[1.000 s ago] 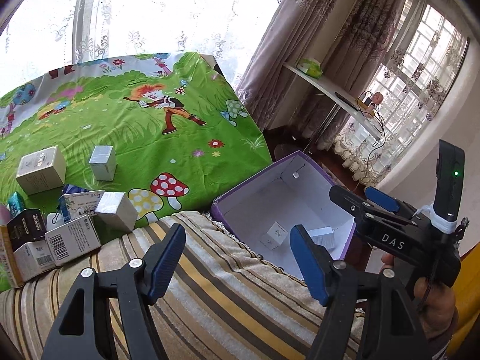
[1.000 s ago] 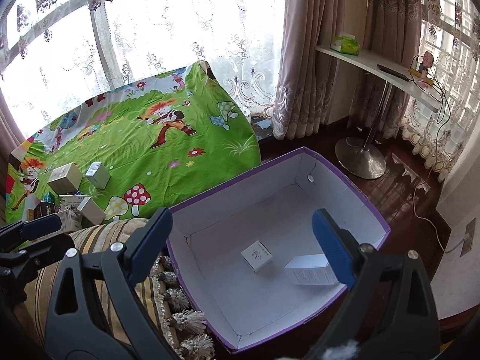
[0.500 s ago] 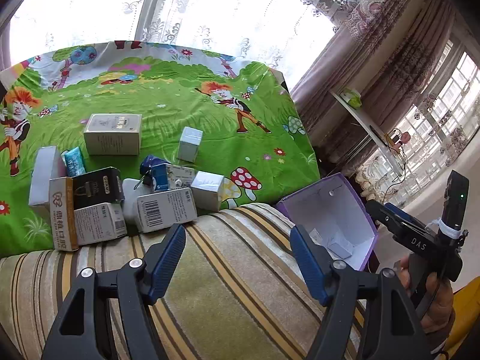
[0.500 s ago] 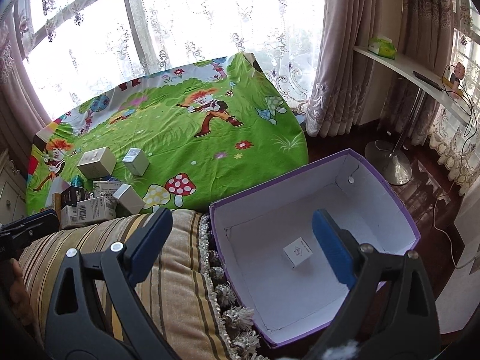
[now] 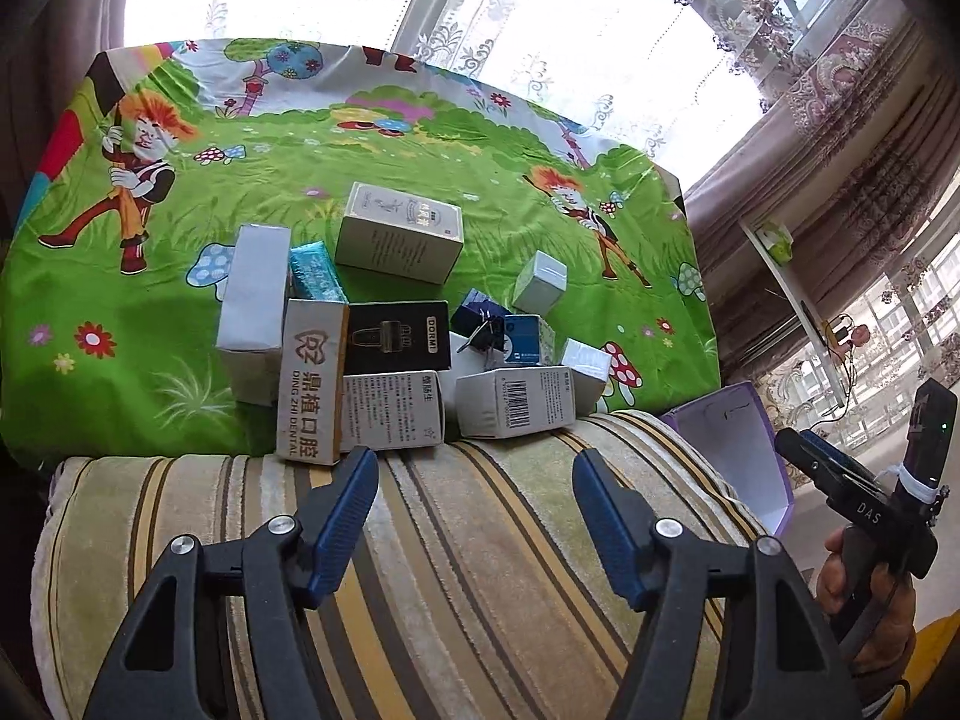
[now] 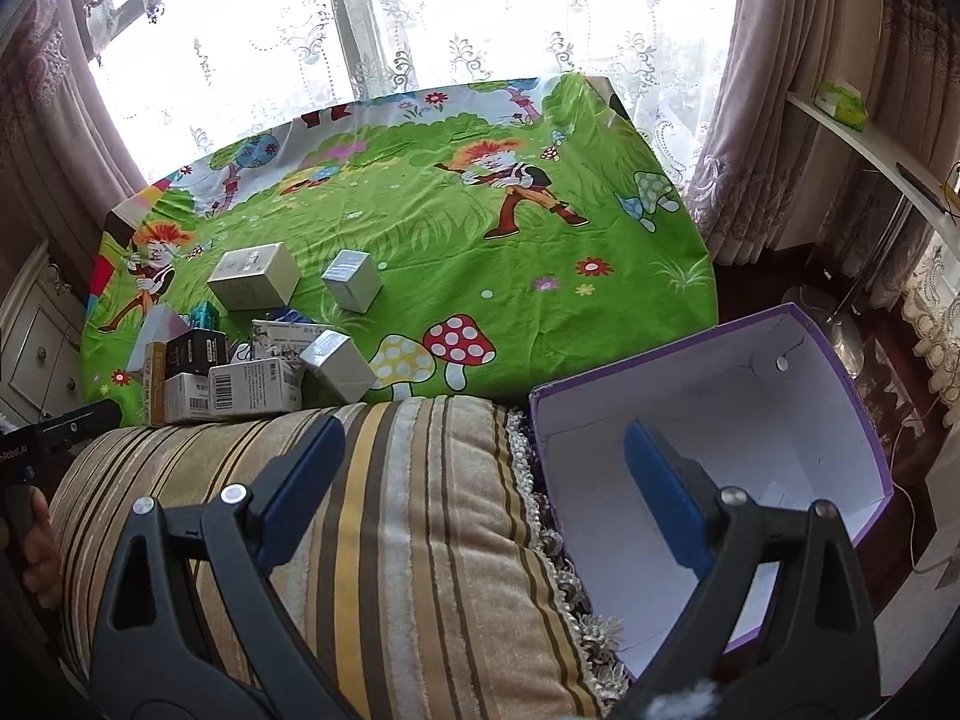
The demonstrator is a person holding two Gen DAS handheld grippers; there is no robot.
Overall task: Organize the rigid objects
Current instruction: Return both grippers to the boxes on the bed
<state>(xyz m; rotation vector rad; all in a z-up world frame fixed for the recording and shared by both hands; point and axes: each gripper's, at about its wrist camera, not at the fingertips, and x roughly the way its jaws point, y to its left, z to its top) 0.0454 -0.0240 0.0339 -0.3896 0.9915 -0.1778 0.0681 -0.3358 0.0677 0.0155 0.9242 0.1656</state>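
Several small cardboard boxes lie in a heap on the green cartoon cloth (image 5: 180, 276): a barcode box (image 5: 516, 401), a black box (image 5: 399, 336), a brown-and-white box (image 5: 312, 384) and a beige box (image 5: 399, 234). The heap also shows in the right wrist view (image 6: 240, 360). A purple storage box (image 6: 708, 414) with a white inside stands at the right, its edge also in the left wrist view (image 5: 729, 444). My left gripper (image 5: 474, 480) is open and empty over the striped cushion (image 5: 480, 570), just short of the heap. My right gripper (image 6: 480, 456) is open and empty, between cushion and purple box.
A white shelf (image 6: 870, 150) with a green tissue pack stands at the right by the curtains (image 6: 762, 90). A white cabinet (image 6: 36, 336) is at the left. Dark floor with cables lies beyond the purple box.
Both grippers have swung left, away from the purple box and toward the heap of boxes. The heap is now centred in the left wrist view. Both stay open.
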